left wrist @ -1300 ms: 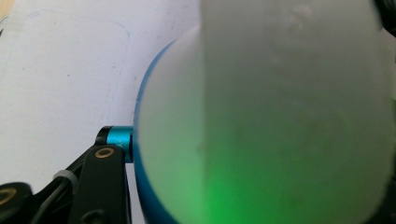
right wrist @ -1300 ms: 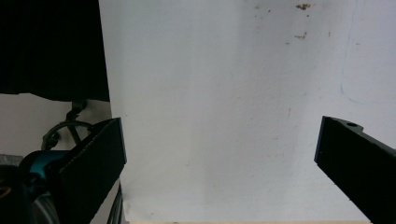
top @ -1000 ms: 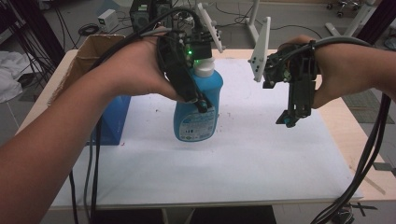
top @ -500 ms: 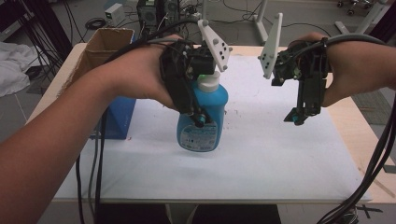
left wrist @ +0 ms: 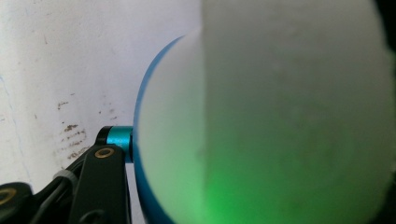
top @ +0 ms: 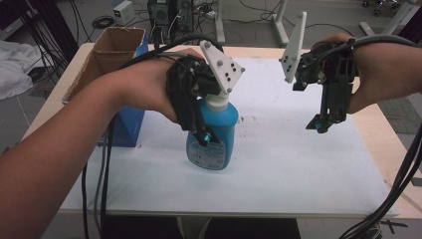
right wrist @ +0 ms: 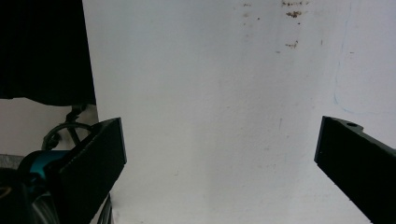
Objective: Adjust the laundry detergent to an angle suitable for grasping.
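The blue plastic bottle with the white pump neck (top: 213, 132) stands upright near the middle of the white table cover (top: 298, 169), its long axis running straight up, label facing my side. From the bottle outward, the first thing I meet is my left gripper (top: 201, 132), which comes down from above and behind and is clamped on the bottle's upper body; in the left gripper view the bottle's pale, blurred shoulder (left wrist: 261, 121) presses right up against the lens with one black jaw touching its blue edge, so I read that gripper as grasping the bottle. The right gripper (top: 318, 124) hangs well apart to the bottle's right, above bare cover, pointing downward; in the right gripper view its jaws stand wide with only white cover between them, so it is released and holding nothing. The relation I would steer by is this: the bottle lies to the left of the free gripper, with the white neck rising just above where the left one grips, so any approach by the right hand has to travel sideways toward it. A brown cardboard box (top: 107, 55) and a blue box (top: 130, 127) sit beyond the left forearm, near the table's left edge.
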`<act>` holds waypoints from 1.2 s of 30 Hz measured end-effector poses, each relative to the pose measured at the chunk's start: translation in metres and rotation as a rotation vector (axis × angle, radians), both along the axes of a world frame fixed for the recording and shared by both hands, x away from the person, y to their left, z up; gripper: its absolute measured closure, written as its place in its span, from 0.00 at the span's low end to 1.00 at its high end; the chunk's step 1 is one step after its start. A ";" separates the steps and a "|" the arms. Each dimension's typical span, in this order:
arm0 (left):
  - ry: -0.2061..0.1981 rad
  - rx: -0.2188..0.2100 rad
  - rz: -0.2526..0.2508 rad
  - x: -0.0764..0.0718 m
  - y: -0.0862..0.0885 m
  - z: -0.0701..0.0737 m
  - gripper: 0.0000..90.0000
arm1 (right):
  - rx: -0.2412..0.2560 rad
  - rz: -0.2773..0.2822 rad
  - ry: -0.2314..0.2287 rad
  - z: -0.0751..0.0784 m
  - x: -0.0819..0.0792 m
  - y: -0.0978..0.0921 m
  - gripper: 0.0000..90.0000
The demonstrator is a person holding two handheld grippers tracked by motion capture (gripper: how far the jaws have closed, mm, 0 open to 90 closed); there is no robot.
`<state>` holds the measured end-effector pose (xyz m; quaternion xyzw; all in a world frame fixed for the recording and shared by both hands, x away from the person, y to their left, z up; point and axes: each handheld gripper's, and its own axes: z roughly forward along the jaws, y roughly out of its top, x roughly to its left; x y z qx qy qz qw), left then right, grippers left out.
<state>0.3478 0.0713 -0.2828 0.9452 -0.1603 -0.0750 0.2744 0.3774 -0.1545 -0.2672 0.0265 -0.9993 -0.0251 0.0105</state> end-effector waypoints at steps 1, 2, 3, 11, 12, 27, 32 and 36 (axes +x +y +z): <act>-0.010 -0.004 -0.006 0.000 0.001 -0.001 0.47 | 0.001 0.001 0.000 0.000 0.000 0.000 0.01; -0.019 -0.010 -0.010 0.001 0.001 -0.003 0.47 | 0.000 0.000 0.000 0.000 0.000 0.000 0.01; -0.019 -0.010 -0.010 0.001 0.001 -0.003 0.47 | 0.000 0.000 0.000 0.000 0.000 0.000 0.01; -0.046 -0.029 -0.019 0.003 0.003 -0.013 0.47 | -0.007 -0.002 0.001 0.000 -0.001 0.001 0.01; -0.059 -0.031 -0.024 0.004 0.003 -0.015 0.47 | -0.004 0.000 -0.001 -0.001 0.000 0.001 0.01; -0.045 -0.016 -0.024 0.013 0.006 -0.034 0.47 | -0.009 0.003 0.003 -0.003 0.003 0.001 0.01; -0.031 -0.009 -0.019 0.017 0.008 -0.041 0.47 | -0.008 0.002 0.002 -0.004 0.004 0.002 0.01; -0.015 -0.007 -0.017 0.018 0.008 -0.043 0.47 | -0.008 -0.001 0.003 -0.004 0.004 0.001 0.01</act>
